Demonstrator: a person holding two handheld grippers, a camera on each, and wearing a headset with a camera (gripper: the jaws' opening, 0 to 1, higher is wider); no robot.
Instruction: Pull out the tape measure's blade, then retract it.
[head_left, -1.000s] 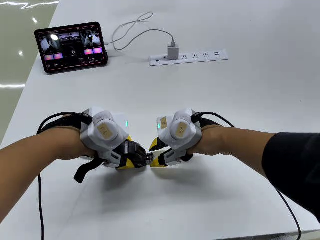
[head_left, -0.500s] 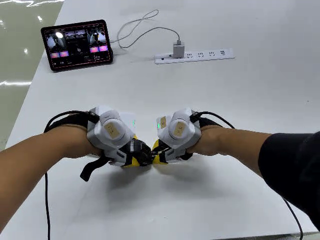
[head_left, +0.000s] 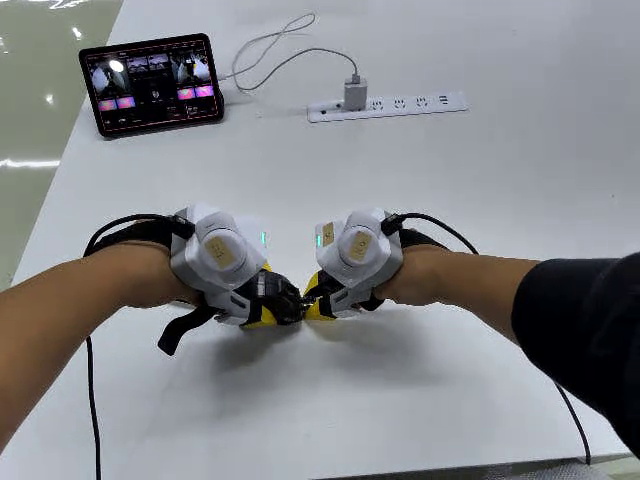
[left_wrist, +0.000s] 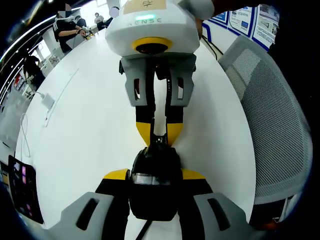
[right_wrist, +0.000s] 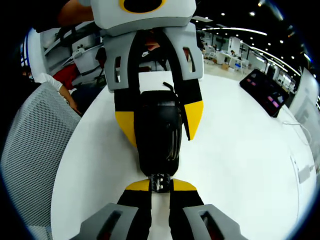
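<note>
**Clearly pre-pull: case clamped, blade tip pinched**

My left gripper (head_left: 268, 306) is clamped on the black case of the tape measure (head_left: 280, 297) to anchor it. My right gripper (head_left: 316, 303) meets it nose to nose, jaws together on the blade tip (right_wrist: 160, 183), ready to draw it toward 3 o'clock. By my judgement the blade is barely out, if at all. The tape measure sits between the two grippers, low over the white table (head_left: 450, 200) near my edge; I cannot tell if it touches.

Counts:
- one tape measure
- two grippers
- one tablet (head_left: 152, 84) at 11 o'clock
- one power strip (head_left: 400, 104) at 1 o'clock
- one charger (head_left: 356, 95) plugged into it
</note>
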